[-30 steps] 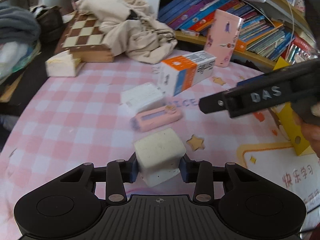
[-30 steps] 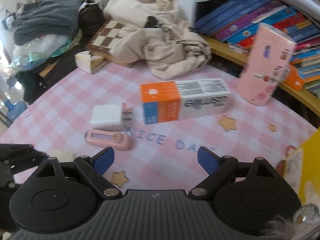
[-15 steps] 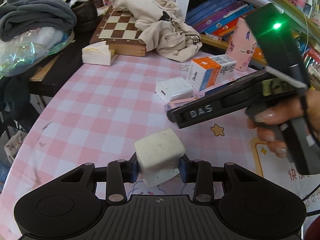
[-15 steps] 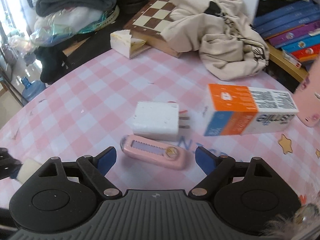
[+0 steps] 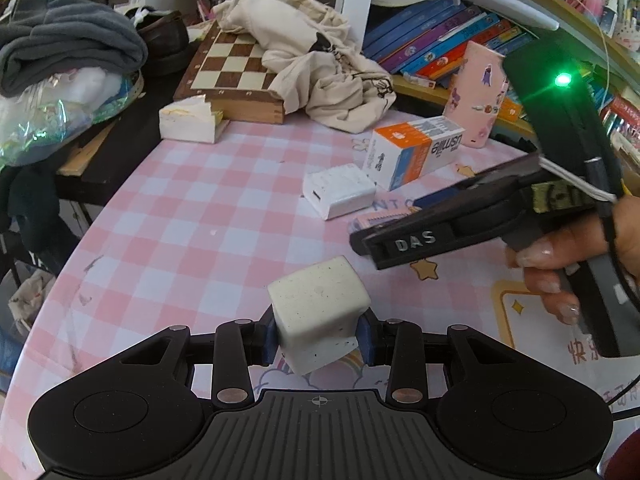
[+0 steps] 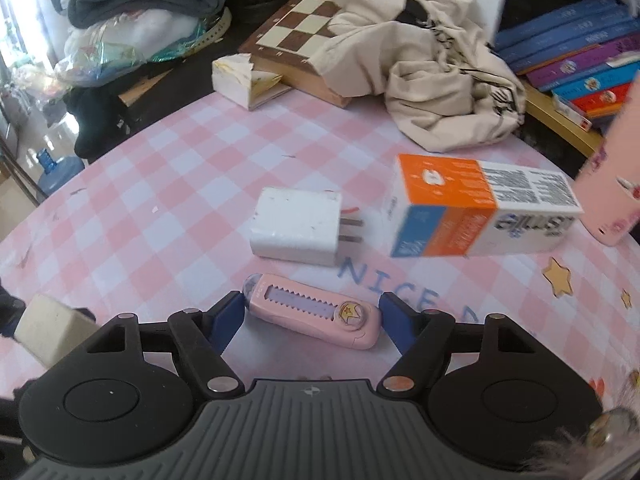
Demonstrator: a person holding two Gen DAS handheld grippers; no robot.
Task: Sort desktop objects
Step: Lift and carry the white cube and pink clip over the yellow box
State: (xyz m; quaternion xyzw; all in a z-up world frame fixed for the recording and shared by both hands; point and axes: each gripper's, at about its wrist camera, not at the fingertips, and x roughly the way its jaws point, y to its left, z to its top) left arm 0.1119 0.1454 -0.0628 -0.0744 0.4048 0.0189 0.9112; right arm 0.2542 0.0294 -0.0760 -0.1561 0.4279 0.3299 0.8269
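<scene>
My left gripper (image 5: 318, 338) clamps the cube (image 5: 318, 312); right gripper (image 6: 312, 316) closing around the pink cutter (image 6: 314, 310), probably untouched — centre it.

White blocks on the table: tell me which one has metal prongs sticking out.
The flat white charger, lying behind the pink utility knife; two prongs point toward the orange box. The speckled cube in the left gripper shows none.

Pink-and-white checked tablecloth (image 6: 168, 184); pink cutter (image 6: 316, 312); off-white, perhaps speckled, cube (image 5: 318, 312).
</scene>
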